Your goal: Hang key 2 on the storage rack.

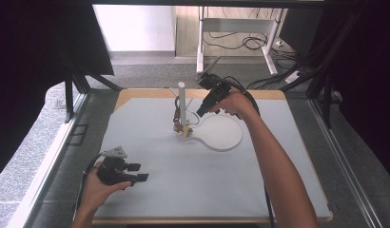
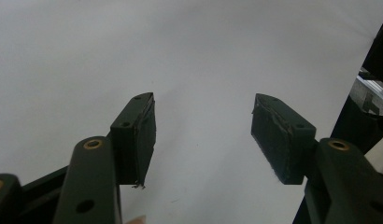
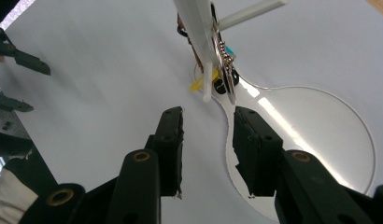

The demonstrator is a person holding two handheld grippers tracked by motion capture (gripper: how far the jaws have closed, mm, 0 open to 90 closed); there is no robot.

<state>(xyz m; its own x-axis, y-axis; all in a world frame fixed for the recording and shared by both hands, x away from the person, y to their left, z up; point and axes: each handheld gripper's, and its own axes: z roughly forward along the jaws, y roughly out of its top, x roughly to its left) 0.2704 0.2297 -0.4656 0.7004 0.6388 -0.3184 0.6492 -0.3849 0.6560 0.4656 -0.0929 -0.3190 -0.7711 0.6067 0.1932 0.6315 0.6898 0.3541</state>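
A white stand has a round flat base (image 1: 225, 134) (image 3: 315, 126) and an upright post (image 1: 182, 100) (image 3: 197, 28) with short side pegs. Small things hang in a cluster (image 1: 182, 127) low on the post: a yellow loop (image 3: 197, 85), black bits and a metal coil (image 3: 221, 49). My right gripper (image 1: 201, 112) (image 3: 208, 116) hovers just right of the post, pointing down at the neck of the base, open with nothing between its jaws. My left gripper (image 1: 140, 172) (image 2: 203, 102) rests near the table's front left, open and empty over the bare surface.
The white table top (image 1: 183, 180) is ringed by dark frame posts and curtains. A desk frame and cables (image 1: 250, 42) stand on the floor beyond the far edge. My left gripper's jaws (image 3: 21, 60) appear at the left edge of the right gripper view.
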